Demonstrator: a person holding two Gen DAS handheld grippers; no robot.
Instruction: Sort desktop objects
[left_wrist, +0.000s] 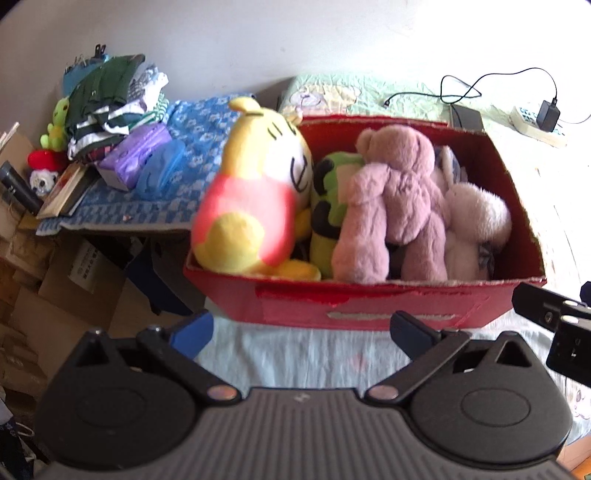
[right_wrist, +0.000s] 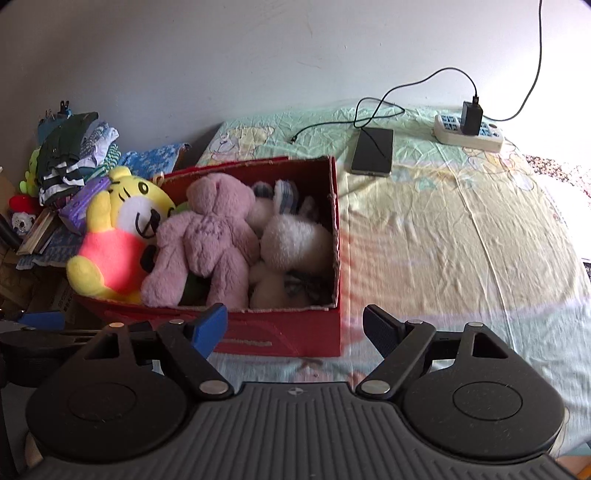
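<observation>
A bed covered with a pale cartoon-print sheet (right_wrist: 461, 229) is what everything sits on, with a plain white wall behind and a cluttered side table of folded clothes (left_wrist: 107, 110) off to the left. A red cardboard box (left_wrist: 362, 306) is parked on the sheet and it's pretty much stuffed: a yellow tiger plush (left_wrist: 255, 192) in a pink top is leaned over the left end, a green plush (left_wrist: 328, 206) is wedged next to it, a mauve teddy bear (left_wrist: 399, 195) is sprawled across the middle, and a white fluffy plush (right_wrist: 295, 240) is tucked at the right end.

Sorting looks mostly done as far as the toys go, judging by how full the box is. Still left out on the sheet are a phone (right_wrist: 372, 151) and a power strip (right_wrist: 469, 129) with a charger plugged in, well apart from the box.

The left gripper (left_wrist: 301, 332) is held just in front of the box, jaws spread wide, nothing gripped. The right gripper (right_wrist: 295, 325) is likewise wide apart and empty, near the box's front right corner.
</observation>
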